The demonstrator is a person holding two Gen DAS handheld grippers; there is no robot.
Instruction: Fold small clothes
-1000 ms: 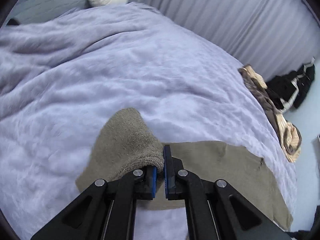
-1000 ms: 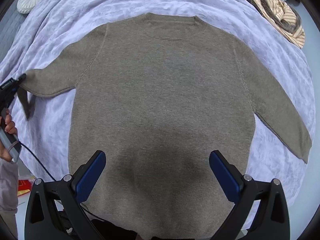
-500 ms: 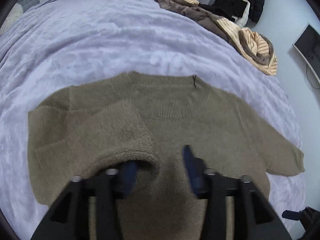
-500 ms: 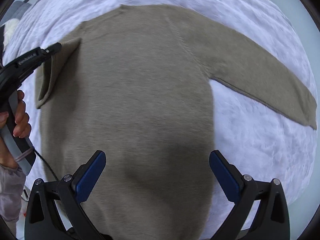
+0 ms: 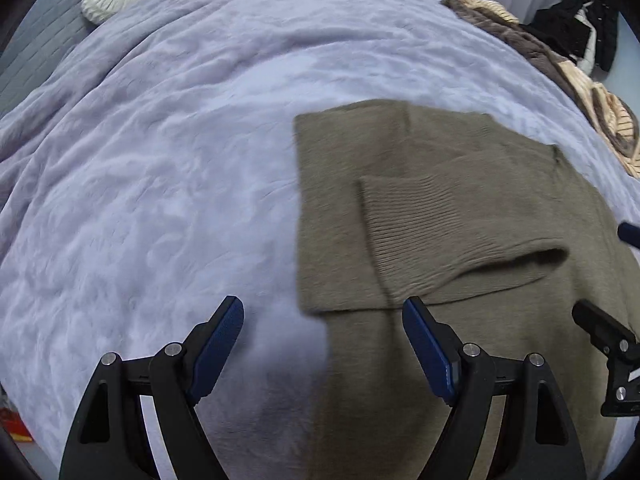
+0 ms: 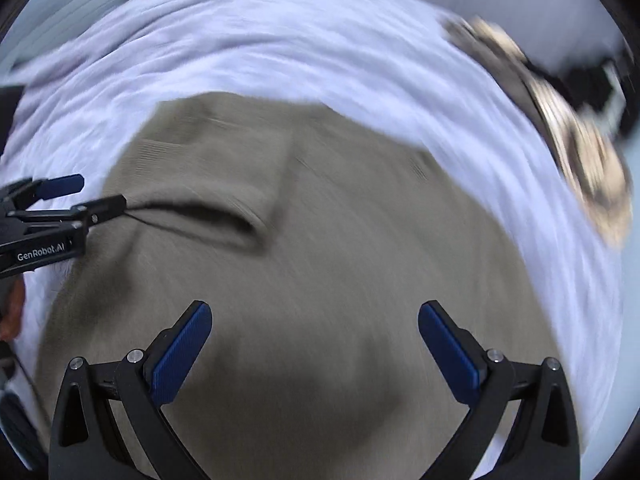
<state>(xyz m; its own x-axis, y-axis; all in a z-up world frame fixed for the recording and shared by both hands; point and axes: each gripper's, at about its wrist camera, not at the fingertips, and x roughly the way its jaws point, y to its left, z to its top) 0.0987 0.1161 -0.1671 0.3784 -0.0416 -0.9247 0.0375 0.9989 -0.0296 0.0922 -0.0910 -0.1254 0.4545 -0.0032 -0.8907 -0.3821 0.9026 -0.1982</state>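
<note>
Opening over the bed (image 5: 160, 200), the left gripper (image 5: 322, 332) holds nothing — sleeve (image 5: 460, 232) folded onto the sweater (image 6: 340, 260); right gripper (image 6: 314, 344) spread, empty.

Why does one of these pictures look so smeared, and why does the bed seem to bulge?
Right wrist view: motion blur streaks the lavender blanket and olive sweater; only the right gripper stays sharp. Left wrist view: mostly crisp, slightly soft near the sweater's edge. Both views: fisheye lenses curve the bed, with dark corners.
</note>
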